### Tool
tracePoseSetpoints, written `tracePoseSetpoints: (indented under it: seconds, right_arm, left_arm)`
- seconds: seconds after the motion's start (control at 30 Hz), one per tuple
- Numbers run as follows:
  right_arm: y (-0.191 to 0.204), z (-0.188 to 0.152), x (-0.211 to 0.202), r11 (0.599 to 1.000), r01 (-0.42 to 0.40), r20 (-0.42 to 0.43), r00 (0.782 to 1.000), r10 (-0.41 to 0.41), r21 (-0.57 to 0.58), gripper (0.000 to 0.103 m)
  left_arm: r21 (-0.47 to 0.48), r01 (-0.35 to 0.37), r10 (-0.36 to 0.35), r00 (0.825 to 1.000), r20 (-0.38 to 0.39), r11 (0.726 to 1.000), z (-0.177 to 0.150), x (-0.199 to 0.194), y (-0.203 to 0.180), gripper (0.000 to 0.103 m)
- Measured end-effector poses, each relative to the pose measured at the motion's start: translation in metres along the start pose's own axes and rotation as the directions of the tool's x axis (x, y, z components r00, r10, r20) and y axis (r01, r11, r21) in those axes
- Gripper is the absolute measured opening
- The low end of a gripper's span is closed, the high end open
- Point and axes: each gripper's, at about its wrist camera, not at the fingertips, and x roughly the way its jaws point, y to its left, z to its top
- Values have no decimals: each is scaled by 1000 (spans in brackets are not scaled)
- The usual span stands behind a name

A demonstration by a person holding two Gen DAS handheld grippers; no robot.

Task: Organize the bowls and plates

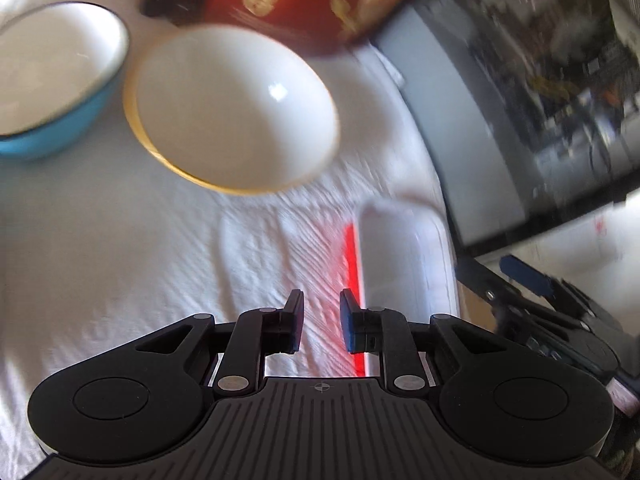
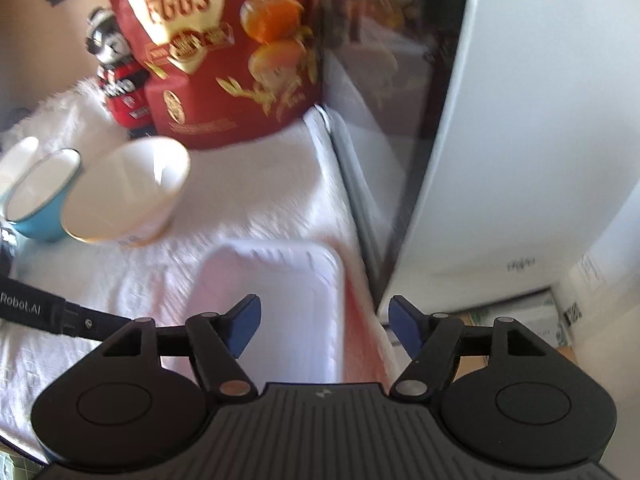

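A white bowl with a yellow outside (image 1: 236, 108) sits on the white cloth, also in the right wrist view (image 2: 124, 196). A blue bowl with a white inside (image 1: 52, 76) stands left of it, touching or nearly so (image 2: 38, 196). A white rectangular plate with a red underside (image 1: 400, 260) lies near the table's right edge (image 2: 272, 300). My left gripper (image 1: 321, 322) hovers over the cloth just left of the plate, jaws narrowly apart and empty. My right gripper (image 2: 325, 330) is open wide above the plate's near end, empty.
A red quail-egg snack bag (image 2: 224, 40) and a small raccoon figure (image 2: 116, 80) stand at the back. A grey-white appliance (image 2: 500, 140) stands to the right beyond the table edge. The white cloth (image 1: 120, 260) covers the table.
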Motion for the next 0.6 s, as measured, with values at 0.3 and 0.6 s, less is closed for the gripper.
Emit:
tracePoseSetpoints:
  seconds: [0.3, 0.6]
  right_arm:
    - [58, 28, 4, 982, -106, 90, 989, 121, -156, 81]
    - [78, 85, 56, 959, -278, -49, 960, 276, -48, 81]
  left_arm:
    - [-251, -75, 117, 981, 157, 965, 14, -41, 60, 21]
    - [-311, -81, 146, 971, 191, 947, 43, -36, 74, 21]
